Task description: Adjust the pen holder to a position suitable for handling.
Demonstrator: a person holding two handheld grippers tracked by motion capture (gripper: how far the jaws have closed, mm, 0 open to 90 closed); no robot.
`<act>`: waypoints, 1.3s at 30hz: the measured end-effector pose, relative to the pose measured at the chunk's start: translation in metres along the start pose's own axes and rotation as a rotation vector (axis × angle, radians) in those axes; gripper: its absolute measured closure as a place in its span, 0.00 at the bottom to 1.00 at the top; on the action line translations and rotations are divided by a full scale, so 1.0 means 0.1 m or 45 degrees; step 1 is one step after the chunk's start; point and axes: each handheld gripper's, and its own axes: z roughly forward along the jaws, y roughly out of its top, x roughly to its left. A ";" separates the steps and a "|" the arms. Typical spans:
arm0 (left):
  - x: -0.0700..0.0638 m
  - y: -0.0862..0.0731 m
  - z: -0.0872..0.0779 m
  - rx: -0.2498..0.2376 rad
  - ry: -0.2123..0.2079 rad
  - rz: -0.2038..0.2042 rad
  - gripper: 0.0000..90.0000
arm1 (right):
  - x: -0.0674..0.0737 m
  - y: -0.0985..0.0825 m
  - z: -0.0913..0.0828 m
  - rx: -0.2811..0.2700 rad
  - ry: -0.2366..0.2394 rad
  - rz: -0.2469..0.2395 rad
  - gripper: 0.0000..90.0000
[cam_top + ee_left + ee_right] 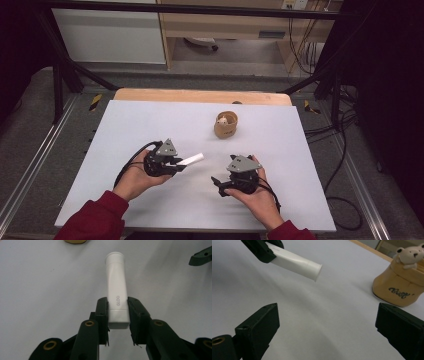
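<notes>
A white tube marked "GLOO" is clamped at its flat crimped end by my left gripper, cap end pointing away. In the high view the white tube sticks out to the right of the left gripper, just above the white table. My right gripper sits low at the centre right, jaws wide apart with nothing between them. In the right gripper view the white tube hangs at the upper left, held by the left gripper. My right gripper stands open below it.
A tan round holder with a small bear figure inside stands behind the grippers, right of the middle; the holder is close in the right gripper view. The white table ends in a wooden strip at the back.
</notes>
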 end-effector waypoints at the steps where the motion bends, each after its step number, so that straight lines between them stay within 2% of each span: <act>1: 0.00 0.00 0.00 0.003 0.000 0.002 0.79 | 0.03 0.01 0.01 0.002 0.000 -0.025 0.06; 5: 0.00 0.00 -0.02 0.029 -0.002 0.015 0.79 | 0.14 0.03 0.02 0.014 -0.015 -0.111 0.07; 9: 0.00 -0.02 -0.06 0.009 -0.002 0.002 0.79 | 0.21 0.05 -0.01 0.001 -0.029 -0.120 0.07; 16: -0.05 -0.05 -0.09 0.025 -0.016 0.003 0.79 | 0.32 0.05 -0.01 0.012 -0.055 -0.192 0.09; 17: -0.07 -0.05 -0.09 0.025 -0.025 -0.002 0.79 | 0.35 0.06 -0.01 0.004 -0.071 -0.222 0.10; 19: -0.09 -0.05 -0.08 0.027 -0.045 -0.010 0.79 | 0.36 0.06 -0.01 0.003 -0.071 -0.235 0.10; 24: -0.14 -0.03 -0.05 0.048 -0.054 0.011 0.79 | 0.39 0.04 0.00 0.010 -0.101 -0.311 0.15; 32: -0.23 0.02 0.00 0.064 -0.069 0.031 0.79 | 0.44 0.03 0.01 0.025 -0.119 -0.406 0.21; 39: -0.22 0.03 0.02 0.063 -0.078 0.024 0.79 | 0.46 0.02 0.02 0.031 -0.135 -0.451 0.22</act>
